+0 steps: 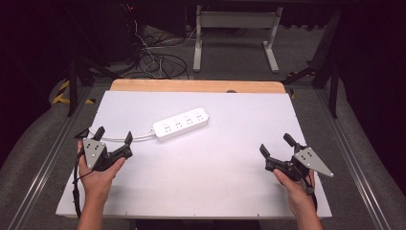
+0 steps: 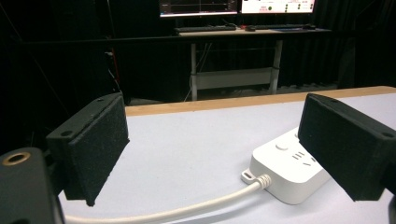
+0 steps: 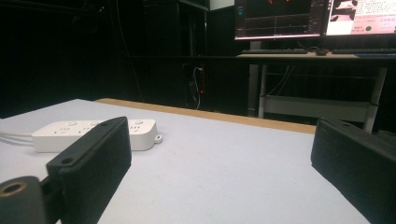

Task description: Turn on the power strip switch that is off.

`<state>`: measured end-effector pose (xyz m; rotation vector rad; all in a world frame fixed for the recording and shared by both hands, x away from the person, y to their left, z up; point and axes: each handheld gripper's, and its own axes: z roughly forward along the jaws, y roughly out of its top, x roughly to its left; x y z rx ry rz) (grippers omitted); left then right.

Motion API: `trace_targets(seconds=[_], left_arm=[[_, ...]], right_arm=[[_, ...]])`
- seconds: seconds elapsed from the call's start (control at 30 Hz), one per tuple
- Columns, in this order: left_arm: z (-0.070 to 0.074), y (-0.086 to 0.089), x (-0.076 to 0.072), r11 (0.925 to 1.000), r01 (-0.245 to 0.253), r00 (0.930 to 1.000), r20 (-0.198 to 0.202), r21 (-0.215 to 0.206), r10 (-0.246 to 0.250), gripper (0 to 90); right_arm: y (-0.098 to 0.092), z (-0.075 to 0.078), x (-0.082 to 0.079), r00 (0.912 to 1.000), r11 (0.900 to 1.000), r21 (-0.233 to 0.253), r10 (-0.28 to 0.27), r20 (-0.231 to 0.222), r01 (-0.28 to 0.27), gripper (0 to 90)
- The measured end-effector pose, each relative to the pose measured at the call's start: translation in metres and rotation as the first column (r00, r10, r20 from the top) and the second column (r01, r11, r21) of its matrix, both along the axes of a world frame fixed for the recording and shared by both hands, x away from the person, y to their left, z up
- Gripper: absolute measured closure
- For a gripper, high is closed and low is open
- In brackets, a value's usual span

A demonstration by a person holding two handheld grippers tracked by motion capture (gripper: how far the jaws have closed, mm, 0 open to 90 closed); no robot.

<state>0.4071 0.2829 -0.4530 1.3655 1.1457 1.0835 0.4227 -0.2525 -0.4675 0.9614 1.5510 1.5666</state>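
Observation:
A white power strip (image 1: 181, 124) lies on the white table top (image 1: 210, 163), left of centre, with its white cord (image 1: 122, 138) running off to the left. My left gripper (image 1: 114, 136) is held at the table's left side, open, jaws wide apart and empty; the cord passes just beyond its tips. In the left gripper view the strip (image 2: 287, 170) and cord (image 2: 187, 211) lie between the jaws, farther off. My right gripper (image 1: 276, 144) is held at the right side, open and empty. The right gripper view has the strip (image 3: 98, 133) far off at the left.
A wooden strip (image 1: 196, 86) edges the table's far side. Beyond it stand a white desk frame (image 1: 234, 36) and tangled cables (image 1: 153, 60) on the floor. Monitors (image 3: 308, 18) glow on a desk in the background.

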Motion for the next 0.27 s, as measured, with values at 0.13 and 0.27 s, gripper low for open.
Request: trace_targets(seconds=[0.13, 0.27], left_arm=[[-0.0007, 0.0007, -0.0001, 1.0, -0.002, 1.0, -0.002, 0.002, 0.002, 9.4], [-0.001, 0.0017, -0.0006, 1.0, -0.005, 1.0, -0.002, -0.004, 0.005, 9.5]], right_arm=[[0.0, -0.0003, 0.0012, 1.0, 1.0, 0.003, -0.001, -0.004, 0.001, 5.6], [0.0011, -0.0003, 0.002, 1.0, 1.0, -0.003, 0.003, 0.0, -0.003, 5.6]])
